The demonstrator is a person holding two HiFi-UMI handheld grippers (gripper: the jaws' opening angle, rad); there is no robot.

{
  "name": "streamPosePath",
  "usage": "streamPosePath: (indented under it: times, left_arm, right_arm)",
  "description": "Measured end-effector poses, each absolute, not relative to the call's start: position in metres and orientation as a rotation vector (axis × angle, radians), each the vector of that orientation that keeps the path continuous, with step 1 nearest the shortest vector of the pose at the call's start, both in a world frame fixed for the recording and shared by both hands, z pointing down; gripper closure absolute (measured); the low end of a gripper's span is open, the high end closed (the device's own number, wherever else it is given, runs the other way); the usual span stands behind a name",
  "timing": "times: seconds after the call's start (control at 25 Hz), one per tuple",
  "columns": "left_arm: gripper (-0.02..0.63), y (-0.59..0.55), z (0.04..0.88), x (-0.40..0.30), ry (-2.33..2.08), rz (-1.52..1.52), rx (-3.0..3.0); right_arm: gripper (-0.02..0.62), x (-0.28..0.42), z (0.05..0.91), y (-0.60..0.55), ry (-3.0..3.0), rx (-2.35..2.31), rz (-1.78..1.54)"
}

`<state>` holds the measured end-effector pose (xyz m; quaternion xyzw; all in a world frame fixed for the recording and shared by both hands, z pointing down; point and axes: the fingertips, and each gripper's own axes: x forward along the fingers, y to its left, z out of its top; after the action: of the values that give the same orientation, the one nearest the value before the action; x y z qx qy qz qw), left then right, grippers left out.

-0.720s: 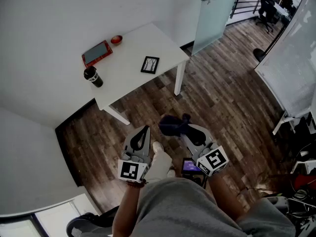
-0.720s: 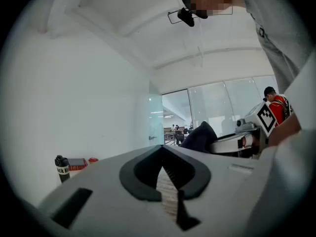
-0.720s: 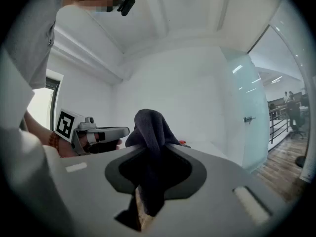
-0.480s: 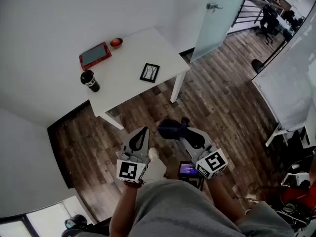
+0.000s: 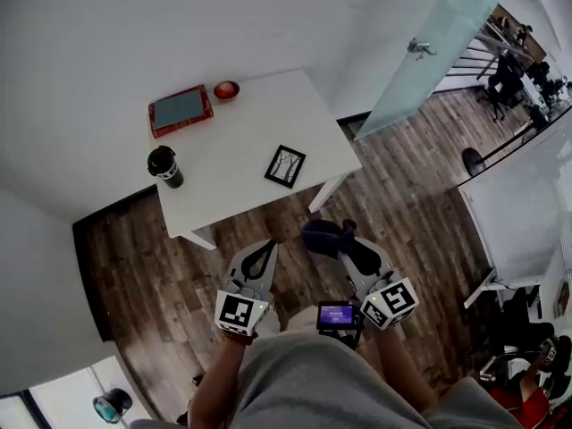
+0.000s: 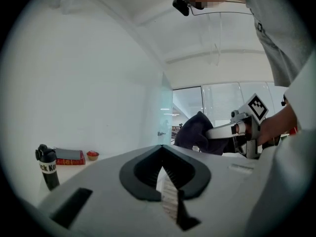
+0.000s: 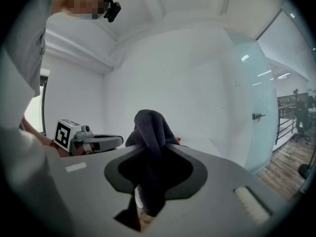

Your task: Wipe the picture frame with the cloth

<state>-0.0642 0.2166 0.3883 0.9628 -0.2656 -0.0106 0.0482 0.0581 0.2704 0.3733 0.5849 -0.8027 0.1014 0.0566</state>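
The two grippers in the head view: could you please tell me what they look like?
The left gripper and right gripper are light grey, tapered shells with a dark opening on top. Each carries a white cube with black square markers at the rear. The person wears a grey top.

A white table [image 5: 241, 132] stands against the wall on a dark wooden floor [image 5: 152, 275]. A red-cased tablet [image 5: 180, 109] lies at its far edge, with a small red bowl [image 5: 226, 89] just beside it. A black lidded bottle [image 5: 166, 166] stands upright near the left edge. A frosted glass door [image 5: 420, 61] is to the right.
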Motion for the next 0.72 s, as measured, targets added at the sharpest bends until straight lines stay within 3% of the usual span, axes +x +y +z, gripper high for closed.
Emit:
streamPosePath:
  times: [0.44,0.72]
  left_arm:
    - [0.595,0.122,0.419,-0.006,-0.995,0.122,2.877]
    - [0.492,0.087,0.461,0.04,-1.114,0.221,2.825]
  right_arm:
    - [0.494,0.116,0.403,0.142,-2.471,1.54,0.373]
    - [0.492,0.173,0.426,0.054,-2.524,1.38,0.365]
